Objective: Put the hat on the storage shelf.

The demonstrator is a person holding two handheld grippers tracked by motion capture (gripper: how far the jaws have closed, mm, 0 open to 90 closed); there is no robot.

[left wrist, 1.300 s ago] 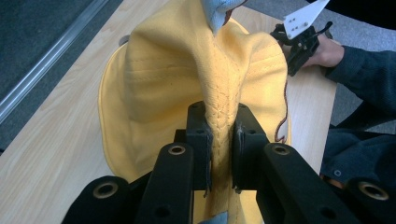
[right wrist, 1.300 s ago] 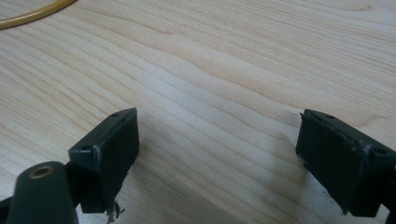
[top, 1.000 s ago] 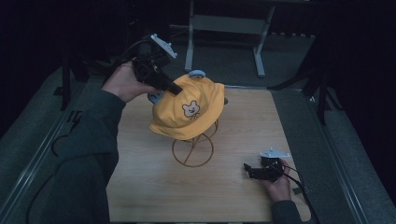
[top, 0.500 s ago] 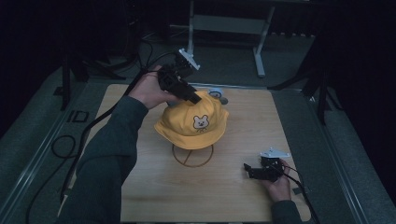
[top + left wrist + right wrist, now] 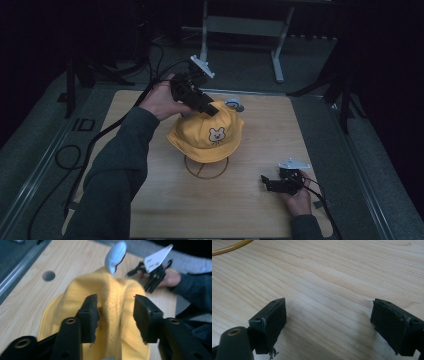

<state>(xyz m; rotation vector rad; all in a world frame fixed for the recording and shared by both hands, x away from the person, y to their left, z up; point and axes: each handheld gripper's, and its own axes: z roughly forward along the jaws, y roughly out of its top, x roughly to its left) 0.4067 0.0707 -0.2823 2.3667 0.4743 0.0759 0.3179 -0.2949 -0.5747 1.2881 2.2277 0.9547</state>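
A yellow bucket hat point(image 5: 206, 135) with a bear patch sits over a gold wire stand point(image 5: 206, 170) at mid-table. My left gripper point(image 5: 212, 109) comes in from the far left onto the hat's crown. In the left gripper view its jaws point(image 5: 116, 312) pinch a raised fold of the yellow hat point(image 5: 112, 297). My right gripper point(image 5: 270, 184) rests low on the table at the near right, apart from the hat. In the right gripper view it point(image 5: 328, 322) is open over bare wood, with the stand's ring point(image 5: 232, 247) at the top left.
A small white-grey rounded object point(image 5: 234, 104) point(image 5: 115, 256) sits just beyond the hat's crown. The wooden table point(image 5: 260, 140) has a round hole point(image 5: 48, 275) near one edge. A metal frame point(image 5: 245, 25) stands behind the table, and cables point(image 5: 75, 160) trail off the left side.
My left gripper carried the hat rightward and down from a tilted hold at the left; the hat now sits level over the stand. The right gripper stayed still.
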